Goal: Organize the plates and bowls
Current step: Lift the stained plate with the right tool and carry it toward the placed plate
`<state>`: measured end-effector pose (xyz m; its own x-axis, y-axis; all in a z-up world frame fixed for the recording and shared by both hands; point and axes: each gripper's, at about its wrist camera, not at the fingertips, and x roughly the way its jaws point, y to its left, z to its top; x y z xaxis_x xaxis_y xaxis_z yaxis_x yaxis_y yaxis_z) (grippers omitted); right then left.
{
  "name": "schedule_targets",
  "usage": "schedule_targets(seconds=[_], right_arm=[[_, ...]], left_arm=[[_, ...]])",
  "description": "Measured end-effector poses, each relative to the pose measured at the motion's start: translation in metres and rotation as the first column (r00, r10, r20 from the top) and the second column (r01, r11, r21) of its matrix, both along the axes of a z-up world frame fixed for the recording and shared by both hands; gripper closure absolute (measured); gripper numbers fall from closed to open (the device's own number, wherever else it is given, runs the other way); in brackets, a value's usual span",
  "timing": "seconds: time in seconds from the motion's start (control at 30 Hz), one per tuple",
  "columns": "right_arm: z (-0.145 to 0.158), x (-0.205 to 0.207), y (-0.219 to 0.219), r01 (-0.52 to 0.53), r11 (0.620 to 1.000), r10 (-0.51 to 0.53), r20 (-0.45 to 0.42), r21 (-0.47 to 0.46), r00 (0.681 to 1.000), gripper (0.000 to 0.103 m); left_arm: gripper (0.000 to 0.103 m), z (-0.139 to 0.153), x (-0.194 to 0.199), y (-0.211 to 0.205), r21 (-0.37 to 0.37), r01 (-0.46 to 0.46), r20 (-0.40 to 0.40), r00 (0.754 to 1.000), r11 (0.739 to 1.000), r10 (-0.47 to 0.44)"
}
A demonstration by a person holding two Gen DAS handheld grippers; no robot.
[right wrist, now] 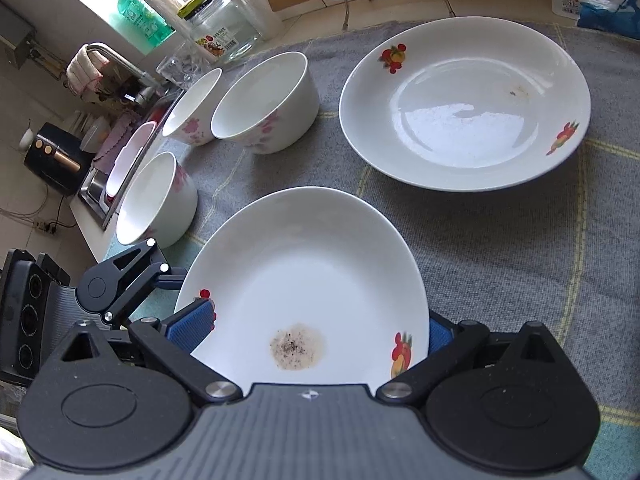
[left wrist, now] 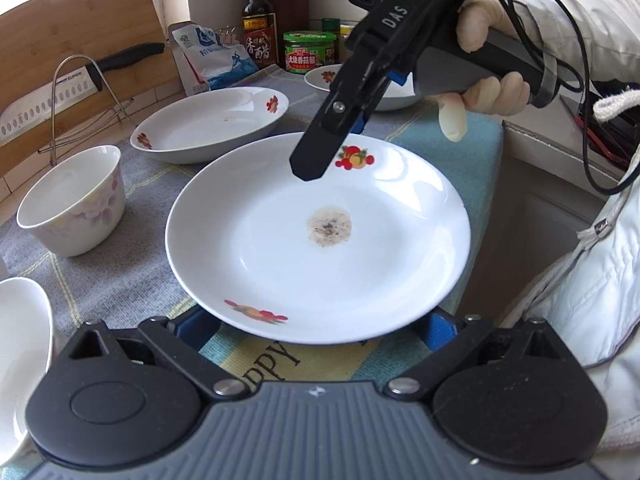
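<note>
A white plate with fruit prints and a brown stain (left wrist: 320,240) is held above the cloth, between both grippers. My left gripper (left wrist: 316,330) has its jaws around the plate's near rim; its blue pads are mostly hidden under the plate. My right gripper (left wrist: 308,168) reaches over the far rim; in the right wrist view (right wrist: 320,328) its blue pads (right wrist: 192,326) flank the same plate (right wrist: 304,280). A second fruit-print plate (right wrist: 464,104) lies beyond. Three floral bowls (right wrist: 268,100) stand at the left. A third plate (left wrist: 320,78) sits far back.
A grey and blue cloth (right wrist: 500,248) covers the counter. A knife rack with cutting board (left wrist: 76,92), sauce bottle (left wrist: 259,20), jar (left wrist: 310,52) and a bag stand at the back. A sink (right wrist: 96,192) lies left, past the bowls.
</note>
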<state>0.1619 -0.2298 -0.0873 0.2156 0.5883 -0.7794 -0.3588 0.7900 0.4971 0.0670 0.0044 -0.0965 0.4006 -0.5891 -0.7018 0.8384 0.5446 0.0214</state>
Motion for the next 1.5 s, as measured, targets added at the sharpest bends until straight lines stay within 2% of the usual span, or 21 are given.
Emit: schedule_targets(seconds=[0.33, 0.77, 1.1, 1.5], right_arm=[[0.003, 0.000, 0.000, -0.009, 1.000, 0.009, -0.001, -0.017, 1.000, 0.000], [0.024, 0.002, -0.027, 0.000, 1.000, 0.000, 0.040, 0.001, 0.999, 0.000], [0.038, 0.006, -0.073, 0.043, 0.999, -0.043, 0.085, 0.007, 0.995, 0.000], [0.047, 0.015, -0.148, 0.125, 0.992, -0.127, 0.127, 0.023, 0.984, 0.000]], left_arm=[[0.004, 0.004, 0.001, -0.004, 0.013, 0.003, -0.030, 1.000, 1.000, -0.003], [0.004, 0.025, 0.003, -0.027, 0.002, -0.002, -0.044, 0.999, 1.000, 0.002], [0.004, 0.038, 0.021, -0.067, -0.002, 0.027, -0.030, 0.999, 1.000, -0.027], [0.004, 0.042, 0.055, -0.132, -0.008, 0.092, -0.022, 0.996, 0.996, -0.092]])
